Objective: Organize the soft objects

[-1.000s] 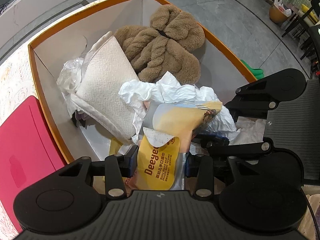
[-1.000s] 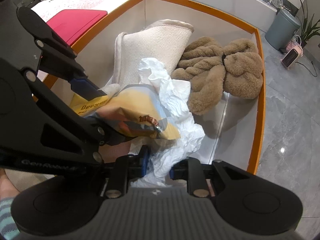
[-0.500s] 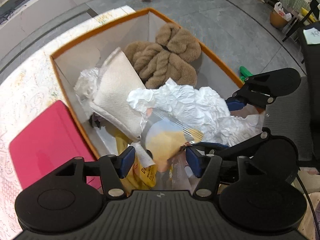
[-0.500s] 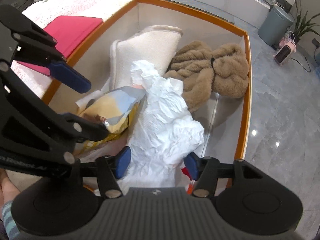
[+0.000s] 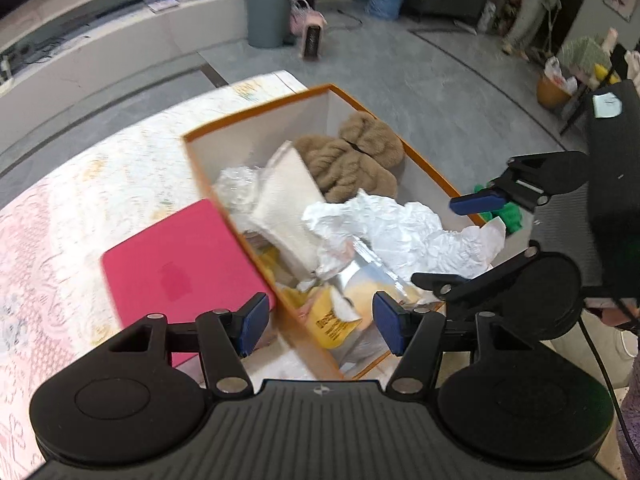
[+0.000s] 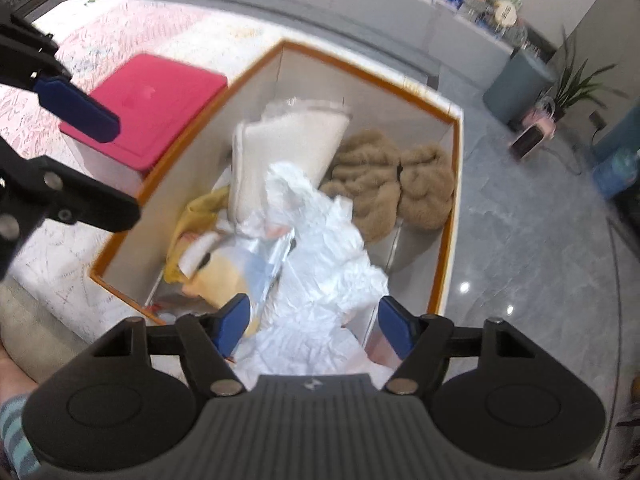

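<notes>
An orange-rimmed white box (image 5: 256, 118) (image 6: 360, 66) holds soft things: a brown fluffy plush (image 5: 352, 160) (image 6: 384, 184), a cream folded towel (image 5: 286, 200) (image 6: 288, 148), crumpled white plastic (image 5: 400, 228) (image 6: 324, 256) and a yellow wipes pack (image 5: 340, 316) (image 6: 216, 272). My left gripper (image 5: 316, 322) is open and empty above the box's near corner. My right gripper (image 6: 314, 322) is open and empty above the white plastic. Each gripper shows in the other's view, the right one (image 5: 480, 200) and the left one (image 6: 76, 114).
A pink-red lidded box (image 5: 180, 256) (image 6: 140, 108) stands next to the orange box on a pale patterned cloth (image 5: 80, 208). Grey floor lies beyond, with a grey bin (image 5: 266, 12), a small heater (image 5: 312, 36) and a green object (image 5: 508, 214) by the box.
Both grippers opened, let go of the wipes pack and the white plastic, and pulled up and back from the box. Both items now lie in the box.
</notes>
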`<state>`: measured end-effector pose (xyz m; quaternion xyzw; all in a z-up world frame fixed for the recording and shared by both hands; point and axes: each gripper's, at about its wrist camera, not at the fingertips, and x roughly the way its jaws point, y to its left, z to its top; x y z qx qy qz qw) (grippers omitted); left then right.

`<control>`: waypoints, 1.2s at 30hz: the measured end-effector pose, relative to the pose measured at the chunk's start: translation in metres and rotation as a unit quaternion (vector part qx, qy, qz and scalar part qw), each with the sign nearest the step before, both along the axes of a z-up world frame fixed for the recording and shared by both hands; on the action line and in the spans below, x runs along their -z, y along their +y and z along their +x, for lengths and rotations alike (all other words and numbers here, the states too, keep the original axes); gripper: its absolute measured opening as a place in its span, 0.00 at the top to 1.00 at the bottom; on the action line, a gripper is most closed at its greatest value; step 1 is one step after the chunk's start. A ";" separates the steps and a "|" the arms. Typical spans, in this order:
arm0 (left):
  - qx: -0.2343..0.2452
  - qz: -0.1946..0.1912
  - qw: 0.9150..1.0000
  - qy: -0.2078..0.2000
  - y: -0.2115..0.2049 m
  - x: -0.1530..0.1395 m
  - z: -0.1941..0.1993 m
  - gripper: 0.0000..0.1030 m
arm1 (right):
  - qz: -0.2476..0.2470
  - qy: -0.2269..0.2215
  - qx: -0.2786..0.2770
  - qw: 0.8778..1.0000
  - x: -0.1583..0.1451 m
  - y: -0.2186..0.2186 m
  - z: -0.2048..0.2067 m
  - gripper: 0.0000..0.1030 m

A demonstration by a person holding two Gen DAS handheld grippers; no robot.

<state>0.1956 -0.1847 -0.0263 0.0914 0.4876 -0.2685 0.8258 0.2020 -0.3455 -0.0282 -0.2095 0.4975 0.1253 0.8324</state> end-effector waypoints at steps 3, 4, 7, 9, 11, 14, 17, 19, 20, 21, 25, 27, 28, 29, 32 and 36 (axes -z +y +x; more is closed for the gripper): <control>-0.020 -0.007 1.000 -0.022 0.020 -0.004 -0.014 0.32 | 0.017 -0.022 -0.003 1.000 -0.011 0.010 -0.009 0.31; -0.026 -0.010 0.999 -0.029 0.026 -0.005 -0.020 0.32 | 0.022 -0.028 -0.006 0.999 -0.014 0.015 -0.013 0.31; -0.045 -0.014 0.997 -0.057 0.044 -0.005 -0.035 0.32 | 0.038 -0.046 -0.016 0.998 -0.018 0.030 -0.024 0.31; -0.058 -0.016 0.995 -0.076 0.056 -0.003 -0.045 0.32 | 0.053 -0.057 -0.019 0.997 -0.019 0.040 -0.034 0.31; -0.073 -0.018 0.993 -0.088 0.067 0.001 -0.055 0.32 | 0.066 -0.068 -0.021 0.995 -0.018 0.050 -0.042 0.31; -0.094 -0.023 0.989 -0.107 0.084 0.007 -0.070 0.32 | 0.085 -0.080 -0.019 0.993 -0.014 0.064 -0.055 0.30; -0.121 -0.030 0.984 -0.125 0.099 0.012 -0.083 0.32 | 0.102 -0.092 -0.015 0.990 -0.011 0.077 -0.067 0.31; -0.140 -0.033 0.980 -0.141 0.110 0.014 -0.092 0.32 | 0.113 -0.103 -0.009 0.988 -0.010 0.086 -0.075 0.30; -0.149 -0.033 0.977 -0.150 0.114 0.015 -0.096 0.32 | 0.118 -0.110 -0.007 0.987 -0.010 0.090 -0.079 0.30; -0.157 -0.032 0.974 -0.159 0.119 0.016 -0.100 0.32 | 0.123 -0.117 -0.006 0.986 -0.010 0.094 -0.083 0.30; -0.187 -0.027 0.964 -0.186 0.135 0.019 -0.116 0.32 | 0.133 -0.144 0.010 0.981 -0.009 0.108 -0.096 0.30; -0.204 -0.027 0.958 -0.198 0.143 0.021 -0.124 0.32 | 0.137 -0.156 0.024 0.978 -0.007 0.113 -0.101 0.30; -0.212 -0.026 0.956 -0.203 0.147 0.023 -0.128 0.32 | 0.139 -0.161 0.030 0.977 -0.006 0.116 -0.103 0.30; -0.220 -0.027 0.953 -0.208 0.150 0.024 -0.131 0.32 | 0.141 -0.170 0.038 0.975 -0.004 0.118 -0.106 0.30; -0.250 -0.033 0.942 -0.221 0.161 0.031 -0.142 0.32 | 0.136 -0.198 0.054 0.969 0.001 0.124 -0.115 0.30; -0.282 -0.039 0.928 -0.238 0.173 0.041 -0.155 0.32 | 0.136 -0.221 0.076 0.963 0.008 0.130 -0.127 0.30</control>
